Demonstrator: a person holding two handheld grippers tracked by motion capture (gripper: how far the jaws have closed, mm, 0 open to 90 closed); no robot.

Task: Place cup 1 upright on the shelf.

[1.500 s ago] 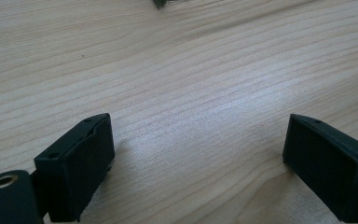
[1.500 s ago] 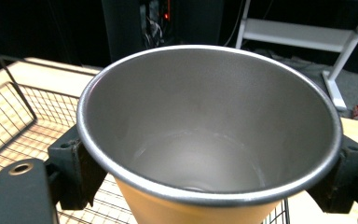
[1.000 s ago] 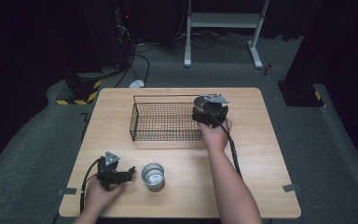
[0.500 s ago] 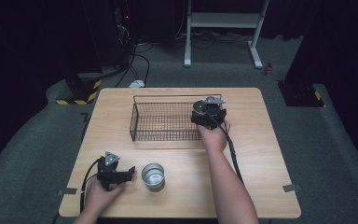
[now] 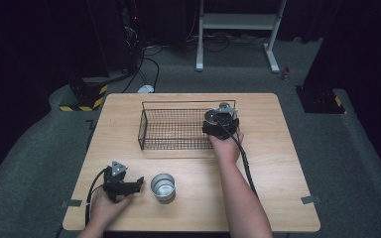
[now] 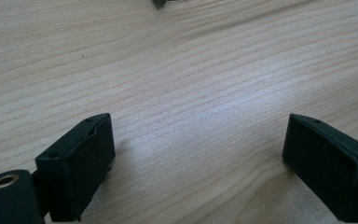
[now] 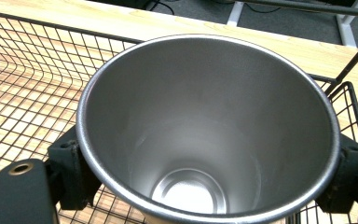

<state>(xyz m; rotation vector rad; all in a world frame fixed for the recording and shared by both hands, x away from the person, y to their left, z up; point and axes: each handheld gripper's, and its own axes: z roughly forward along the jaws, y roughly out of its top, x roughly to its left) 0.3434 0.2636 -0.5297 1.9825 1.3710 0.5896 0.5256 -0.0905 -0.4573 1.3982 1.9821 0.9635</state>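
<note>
**Steel cup held over the basket's right end**

The right gripper [image 5: 222, 120] has its jaws clamped on a steel cup [image 7: 205, 135], mouth up, above the wire basket [image 5: 171, 130]. The step looks like placing; next comes lowering, then release. The left gripper [image 5: 138, 183] rests on the desk [image 5: 273, 163], jaws apart and empty, beside a second cup [image 5: 162, 186].

The high view was dim and grainy around its edges, the floor [image 5: 39, 148] nearly black, while the counter [image 5: 278, 163] stood evenly lit from above with only faint shadows. In the left gripper view, a soft pale sheen lay across the wood grain, and the near fingers [image 6: 77, 170] were blurred. In the right gripper view, the steel cup [image 7: 205, 126] showed diffuse glare inside, its rim sharp.
</note>
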